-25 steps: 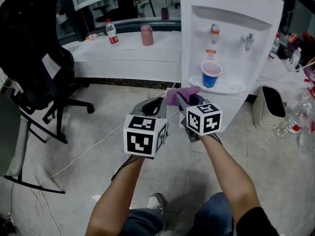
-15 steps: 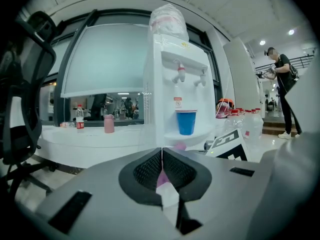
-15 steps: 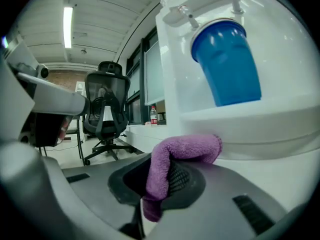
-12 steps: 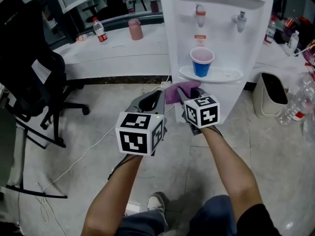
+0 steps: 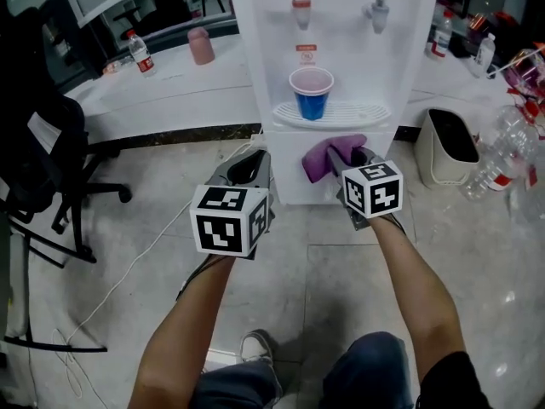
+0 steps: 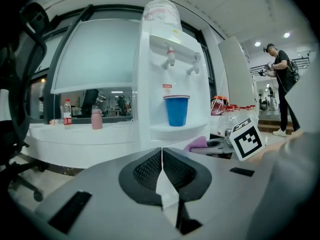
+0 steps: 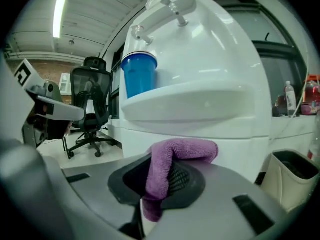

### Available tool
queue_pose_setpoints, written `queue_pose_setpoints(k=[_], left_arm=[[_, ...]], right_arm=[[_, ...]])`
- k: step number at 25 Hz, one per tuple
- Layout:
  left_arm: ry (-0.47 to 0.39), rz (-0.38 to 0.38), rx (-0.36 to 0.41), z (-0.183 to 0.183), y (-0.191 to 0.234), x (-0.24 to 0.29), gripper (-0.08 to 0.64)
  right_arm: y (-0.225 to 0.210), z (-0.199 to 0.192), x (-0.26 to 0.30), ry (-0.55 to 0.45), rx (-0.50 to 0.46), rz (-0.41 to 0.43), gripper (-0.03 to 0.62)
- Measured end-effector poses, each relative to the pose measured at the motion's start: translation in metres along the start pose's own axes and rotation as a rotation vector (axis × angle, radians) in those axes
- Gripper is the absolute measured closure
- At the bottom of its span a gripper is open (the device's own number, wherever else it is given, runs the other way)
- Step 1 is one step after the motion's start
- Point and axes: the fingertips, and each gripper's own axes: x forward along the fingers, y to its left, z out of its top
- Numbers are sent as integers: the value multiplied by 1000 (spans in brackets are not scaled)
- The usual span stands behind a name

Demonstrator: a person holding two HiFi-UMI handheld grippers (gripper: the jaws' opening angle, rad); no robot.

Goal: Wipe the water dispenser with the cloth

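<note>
Ahead of the right gripper (image 5: 356, 164), the water dispenser (image 5: 358, 58) is cut off at top; the cloth (image 5: 328, 156) covers that gripper's tips.

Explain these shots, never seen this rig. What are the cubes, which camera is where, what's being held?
There is no robot here. A person holds a two-jaw gripper in each hand, and the marker cubes are part of the grippers. The head view comes from a camera on the person's head, looking steeply down. The other two views come from a camera riding on each gripper, looking along its jaws. The left gripper is shut and empty. The right gripper is shut on a purple cloth, close to the lower front of the white water dispenser. I cannot tell whether the cloth touches it. A blue cup stands on the dispenser's tray.
</note>
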Motion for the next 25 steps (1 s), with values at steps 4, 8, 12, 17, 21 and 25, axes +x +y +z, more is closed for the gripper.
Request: queue_pose_setpoints(k=[4,8,12,17,21,25], left_arm=[[11,-12,-25,-11,-3,8,531],[38,-22,-20,-29,-8,13,531],[59,-18,-44,-40,-4,16,531],[61,-8,-64,-45,-1,17,531],[63,-2,-82,-49,-1,20,531],[61,14,-97,-59,5,19,531]], right_arm=[[-38,-10,-24,17,25,-63,546],[-69,-15,-44,36,16,-108,546],[-93,-19,-57,44,36,-144,546],[-78,-16,-61,25,42,-113,546],[-38,-10,-62,-8,16,-26,546],[6,-10,-47,-29,-9,60,546]])
